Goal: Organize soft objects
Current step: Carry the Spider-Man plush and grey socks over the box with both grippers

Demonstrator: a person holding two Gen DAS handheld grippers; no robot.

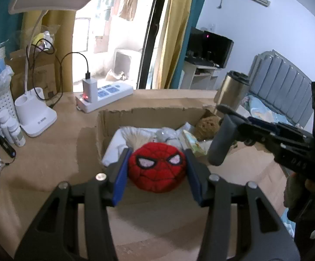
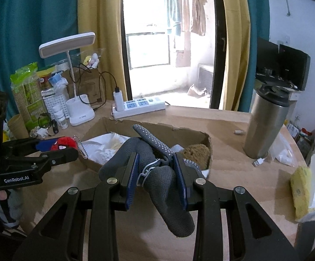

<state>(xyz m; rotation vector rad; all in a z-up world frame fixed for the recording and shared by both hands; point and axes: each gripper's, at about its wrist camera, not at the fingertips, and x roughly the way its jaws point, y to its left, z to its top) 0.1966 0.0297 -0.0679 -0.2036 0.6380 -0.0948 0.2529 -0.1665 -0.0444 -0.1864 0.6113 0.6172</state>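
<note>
Soft things gathered in and over a cardboard box on the desk — white cloth and a brown plush already inside. Box largest: torn rim, open top, light enough to slide if bumped.

Next in size, grey socks with dotted soles, tied by a white loop, clamped at the middle in the right gripper, ends drooping over the near box edge. Limp, light, grippy on the dotted side; best held at the bundled middle, as now, so neither end drags on the rim.

Smaller, a red masked plush ball, pinched at its sides by the left gripper, held over the near left part of the box. Squashy and featherweight, likely to spring out of a loose hold; widest middle the safest place to squeeze. Bead chain dangling from it — a snag risk on the cardboard.

Around: steel tumbler to the right, tall and easy to tip; white desk lamp and power strip behind the box, cables trailing; yellow sponge near the right edge; pill bottles at far left. Both grippers close together above the box — some risk of knocking one another on the way down.
</note>
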